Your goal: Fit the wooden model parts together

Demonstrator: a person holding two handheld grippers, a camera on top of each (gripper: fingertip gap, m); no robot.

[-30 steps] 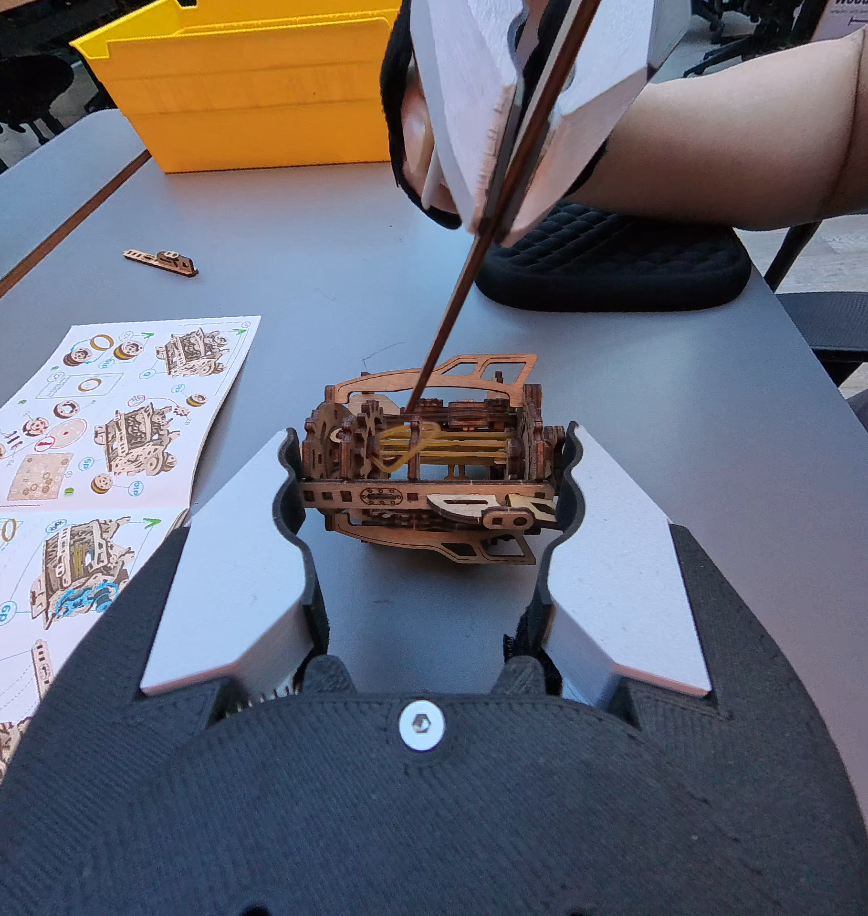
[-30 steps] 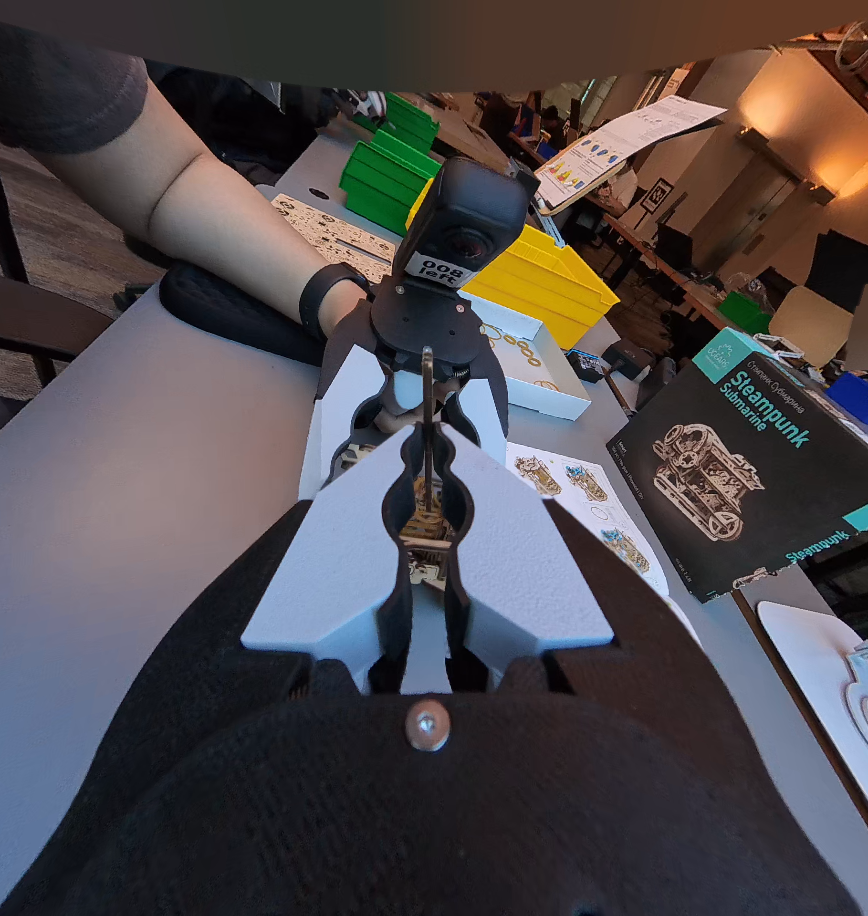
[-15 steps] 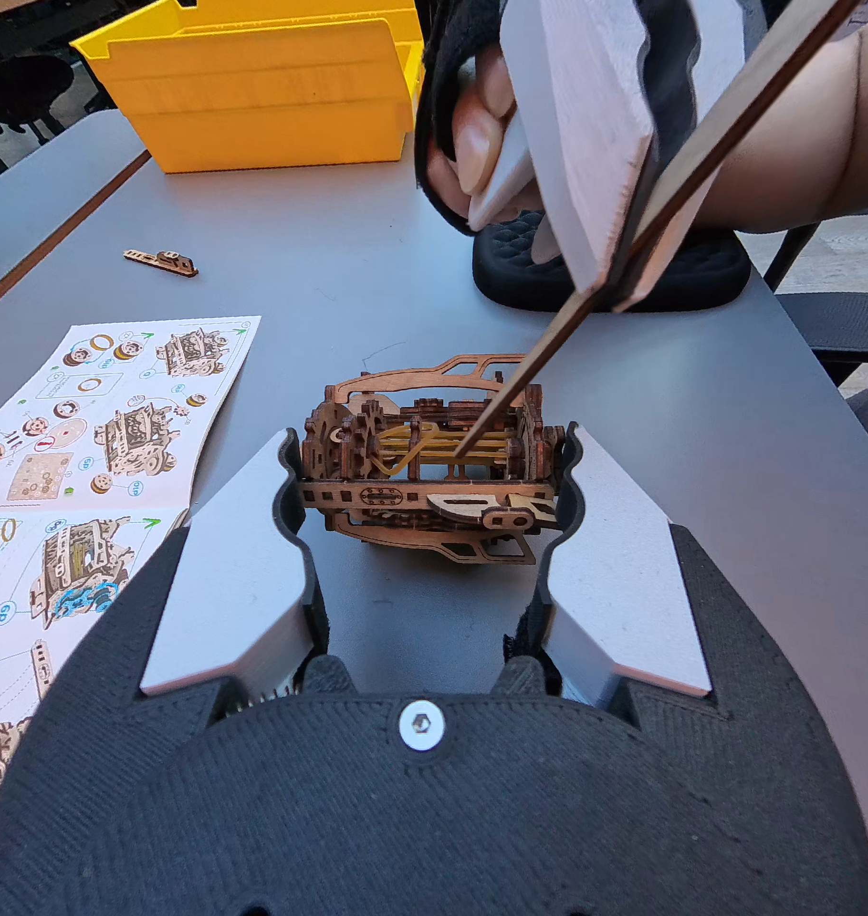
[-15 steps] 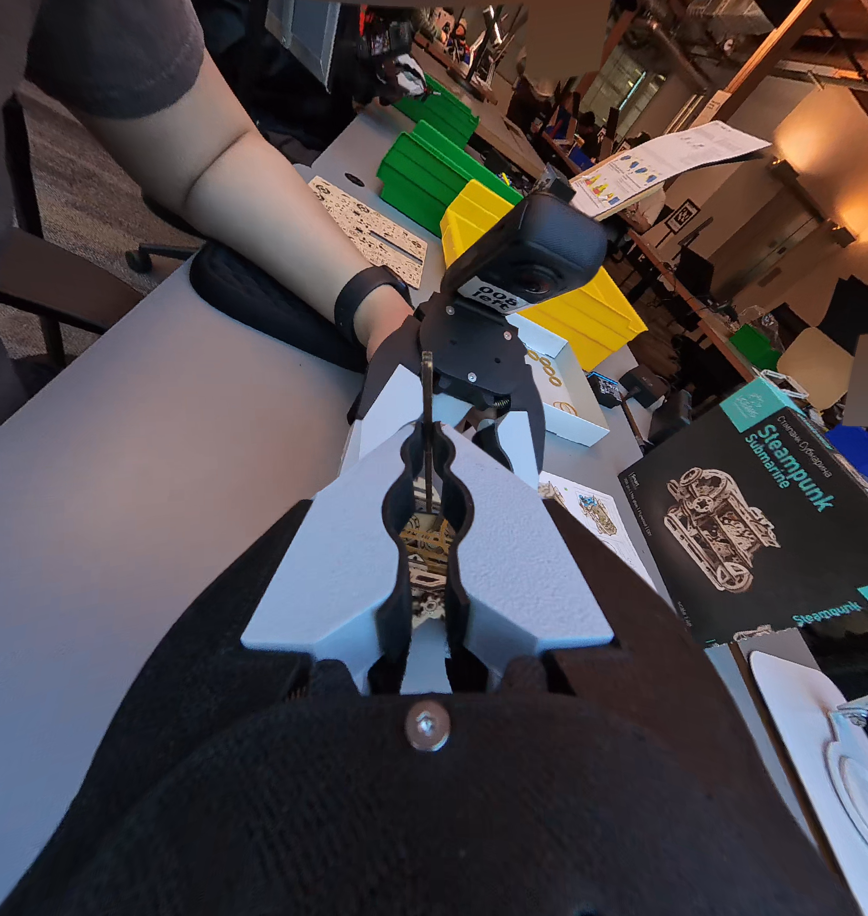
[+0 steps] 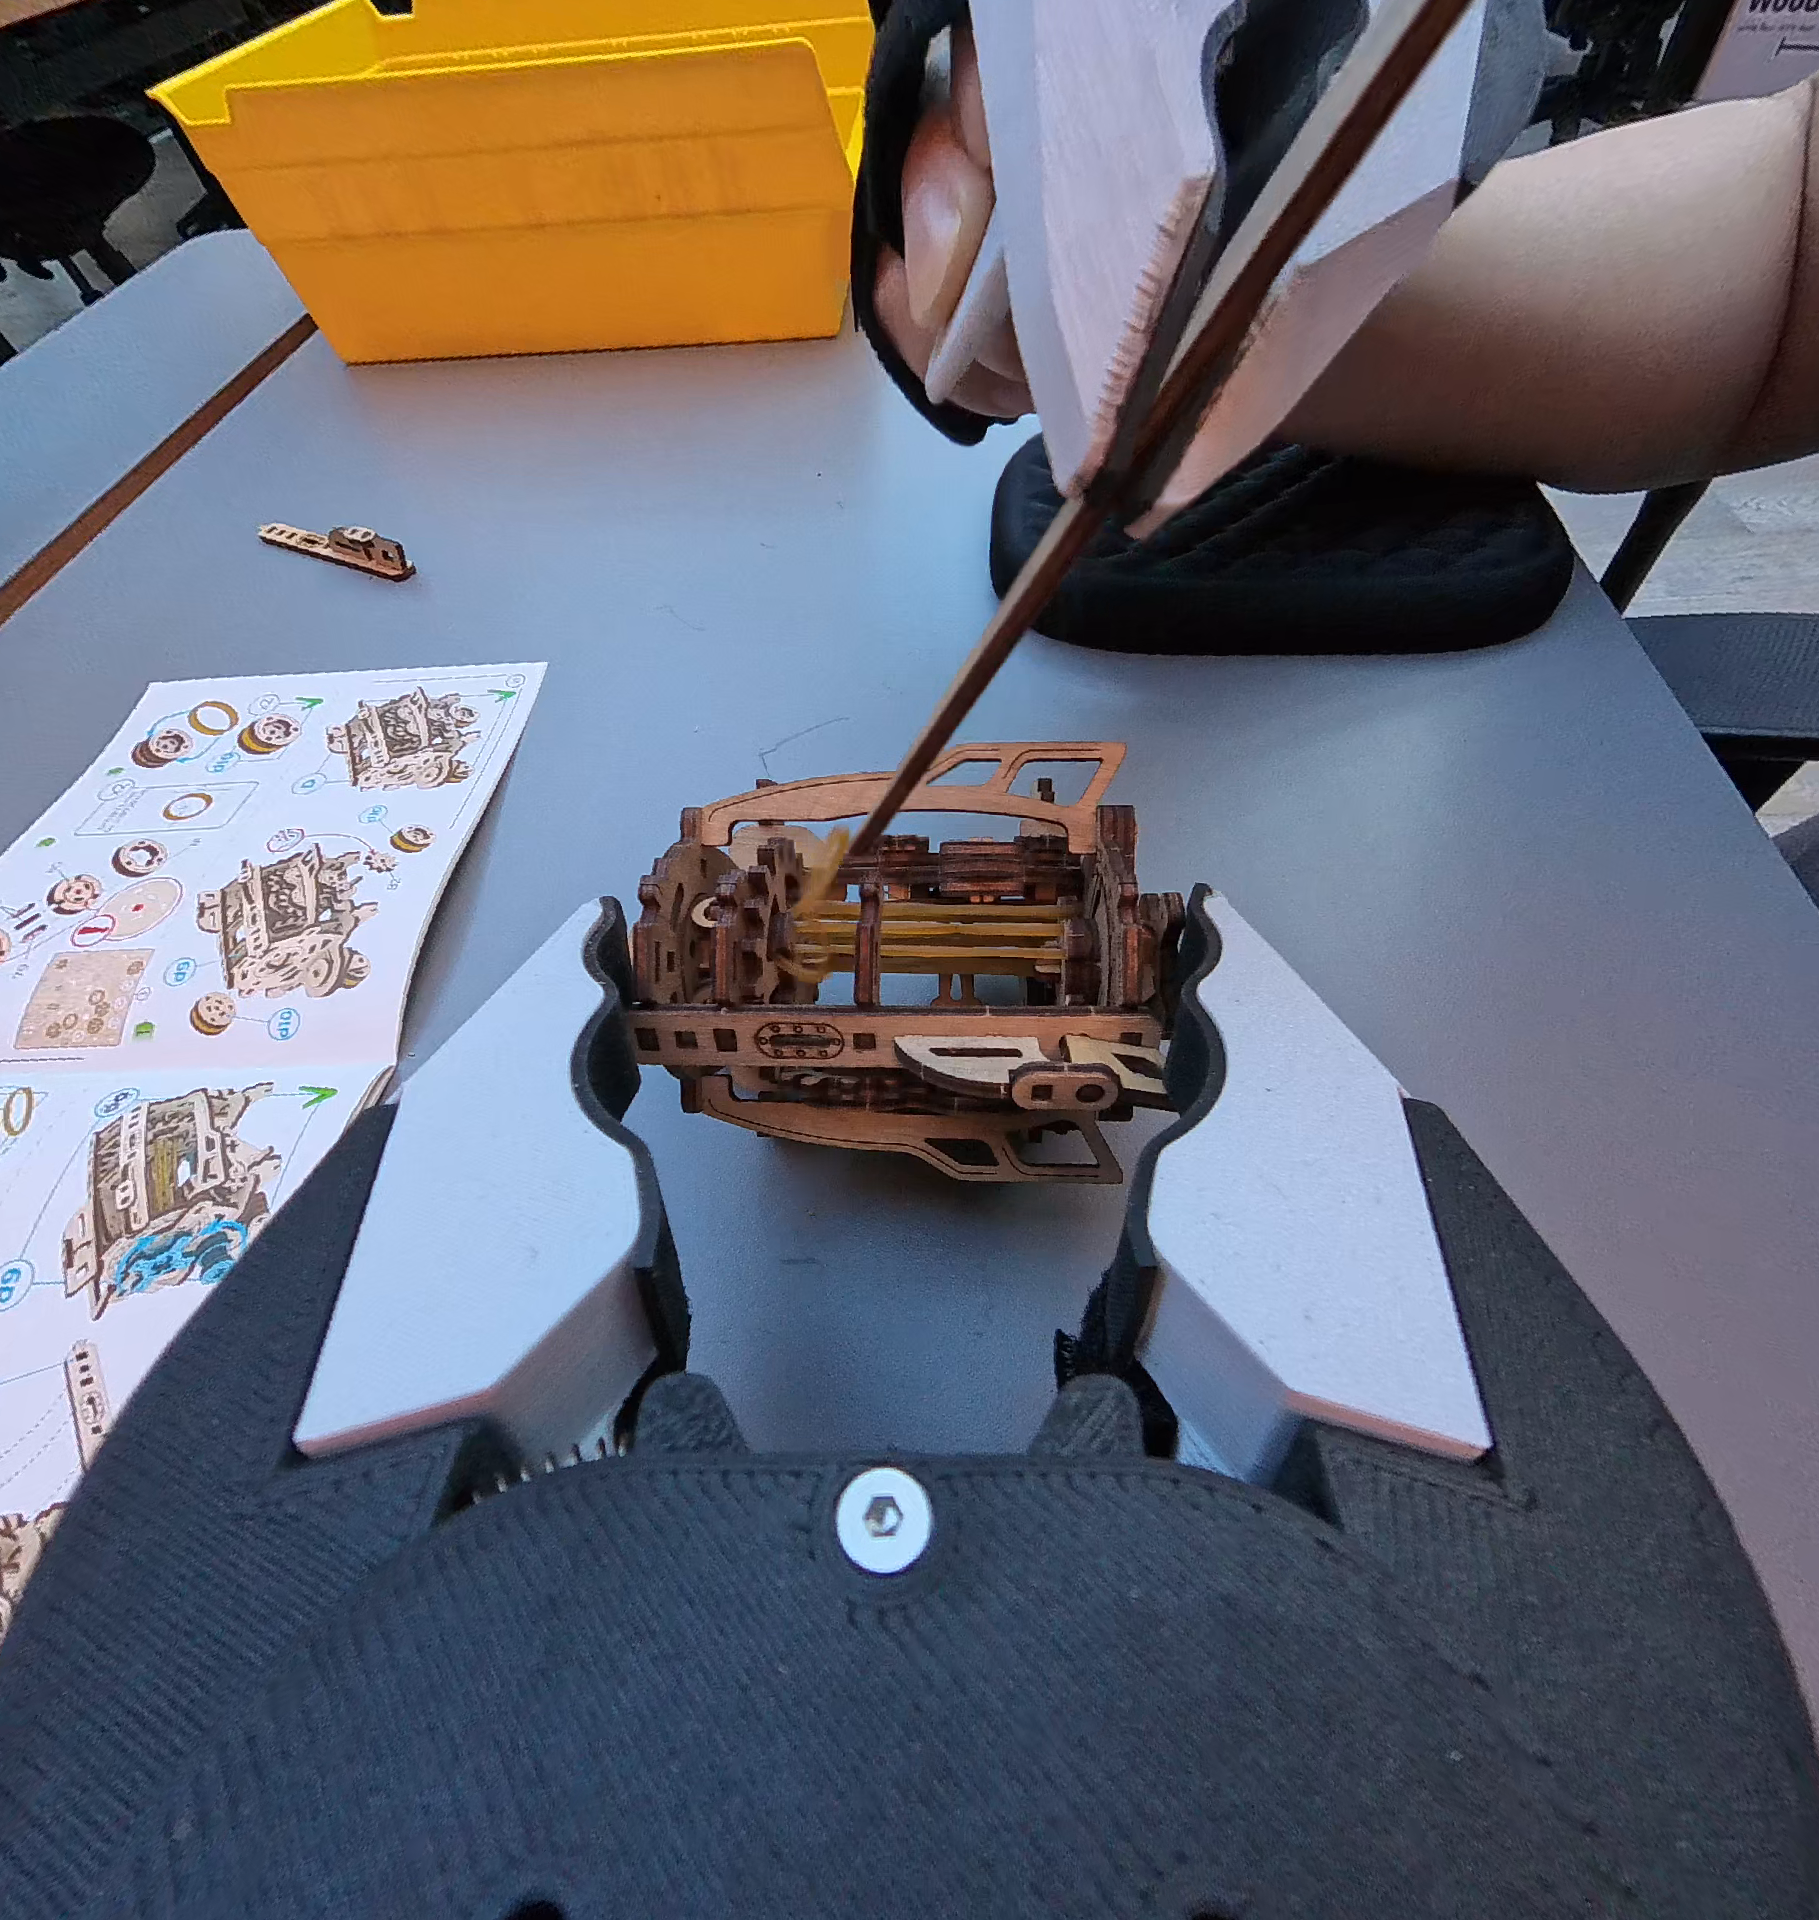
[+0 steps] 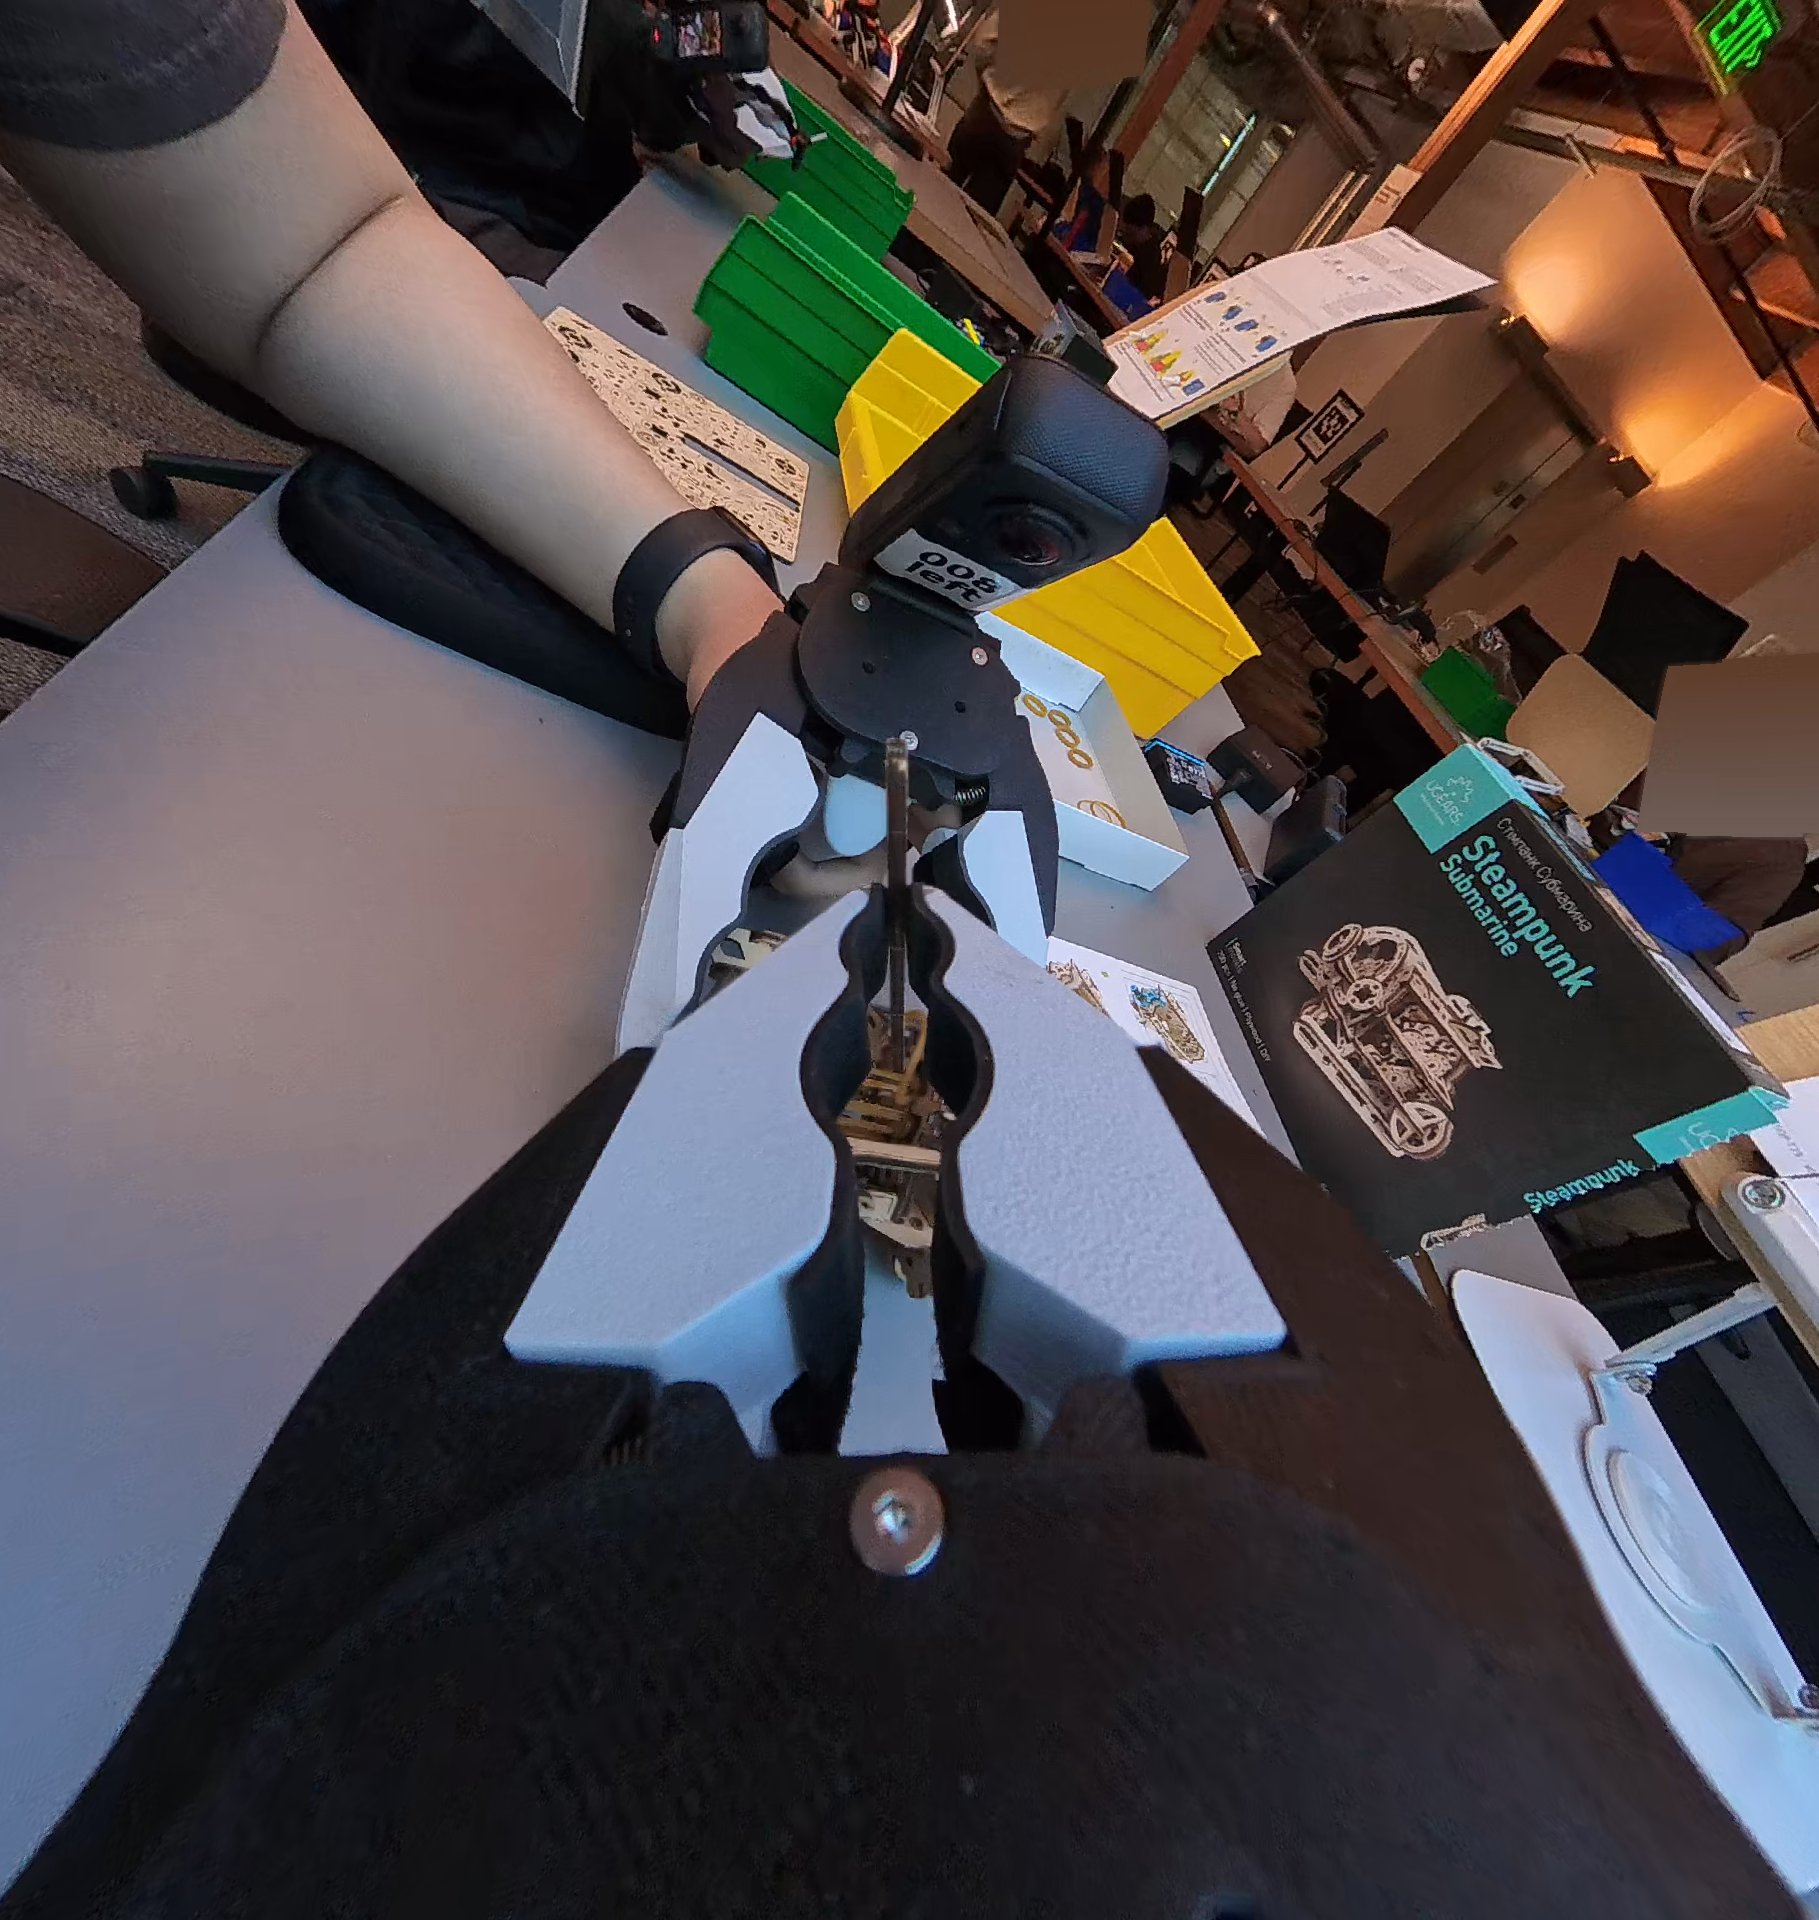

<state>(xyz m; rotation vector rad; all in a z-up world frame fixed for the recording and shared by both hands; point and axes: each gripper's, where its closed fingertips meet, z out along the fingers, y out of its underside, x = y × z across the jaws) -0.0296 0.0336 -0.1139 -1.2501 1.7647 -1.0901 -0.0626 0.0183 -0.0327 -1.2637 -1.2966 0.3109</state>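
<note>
A small wooden model [image 5: 900, 966] with gears and yellow rubber bands [image 5: 936, 925] stands on the grey table [image 5: 676, 540]. My left gripper [image 5: 900, 935] is shut on the model, one finger at each end. My right gripper [image 5: 1123, 488] comes down from above, shut on a thin wooden stick [image 5: 998, 644]. The stick's tip is in the model's top left part, by a loop of rubber band. In the right wrist view my right gripper [image 6: 897, 904] holds the stick [image 6: 897, 831] edge on; the model [image 6: 889, 1122] shows through the gap, the left gripper [image 6: 863, 821] beyond.
An instruction booklet [image 5: 188, 935] lies left of the model. A loose wooden part [image 5: 339, 549] and a yellow bin [image 5: 541, 197] are behind it. A black wrist pad [image 5: 1289, 561] lies at the back right. A dark kit box [image 6: 1476, 1018], a white tray [image 6: 1081, 769] and green bins [image 6: 811, 301] stand beyond. The left gripper's tips are roughly 8 cm from the right gripper's.
The stick's tip went from the model's middle to its right side, then back to the left end, where it now lifts a loop of rubber band. The left gripper and model stayed still.
</note>
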